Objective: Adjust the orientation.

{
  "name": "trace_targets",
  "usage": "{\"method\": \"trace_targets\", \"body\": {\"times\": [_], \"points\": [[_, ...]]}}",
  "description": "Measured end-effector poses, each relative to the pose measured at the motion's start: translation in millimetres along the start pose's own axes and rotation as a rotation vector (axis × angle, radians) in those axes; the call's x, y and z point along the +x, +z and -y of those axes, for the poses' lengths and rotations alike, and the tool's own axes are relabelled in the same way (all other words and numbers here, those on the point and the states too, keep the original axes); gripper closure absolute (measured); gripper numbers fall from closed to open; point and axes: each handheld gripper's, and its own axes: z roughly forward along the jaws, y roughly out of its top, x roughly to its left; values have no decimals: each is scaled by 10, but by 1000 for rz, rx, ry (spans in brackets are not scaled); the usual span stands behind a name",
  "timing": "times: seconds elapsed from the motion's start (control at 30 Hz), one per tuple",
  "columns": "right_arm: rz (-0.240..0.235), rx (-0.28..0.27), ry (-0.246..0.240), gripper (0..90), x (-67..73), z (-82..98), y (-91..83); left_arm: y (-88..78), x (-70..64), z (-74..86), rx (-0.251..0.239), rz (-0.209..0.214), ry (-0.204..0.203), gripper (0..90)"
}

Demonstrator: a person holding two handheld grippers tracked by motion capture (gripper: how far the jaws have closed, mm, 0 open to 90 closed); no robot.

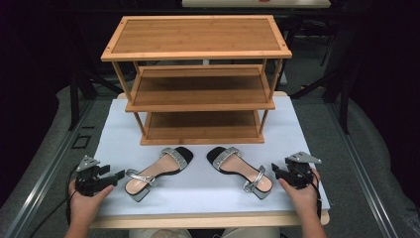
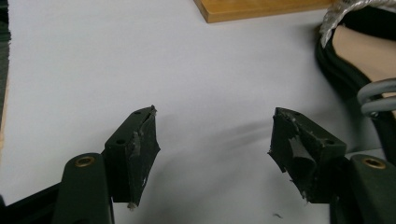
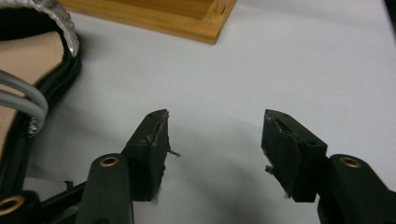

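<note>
Sandals lie near me, left sandal (image 1: 156,171) and right sandal (image 1: 241,168), before the shoe rack (image 1: 198,79); I keep left hand-held gripper (image 1: 118,177) and right hand-held gripper (image 1: 274,170) wide open, empty, flanking them.

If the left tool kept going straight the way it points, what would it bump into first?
Probably nothing soon: ahead of the left tool is bare white mat. Farther on, the corner of the wooden rack may be first; the sandal lies off to the side.

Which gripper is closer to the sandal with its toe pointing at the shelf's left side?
Left. The left gripper sits just beside that sandal's heel; the right gripper is past the other sandal.
</note>
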Motion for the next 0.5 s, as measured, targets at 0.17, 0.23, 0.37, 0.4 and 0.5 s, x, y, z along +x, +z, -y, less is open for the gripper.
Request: {"method": "trace_targets", "body": {"times": [0.17,0.23,0.37,0.4,0.5], "points": [[-7,-27,-7,432,12,53,-64,-36,4,-13,-15,2,-12,338],[-9,-25,-18,434,19,60,-89,-56,-15,-8,-19,-2,-1,342],[-37,-7,0,429,42,46,-188,-137,-65,2,-21,19,-9,369],[-37,-7,0,429,42,46,-188,-137,-65,2,-21,19,-9,373],[-40,10,14,430,52,2,-247,-160,-95,-4,-15,55,-19,389]]}}
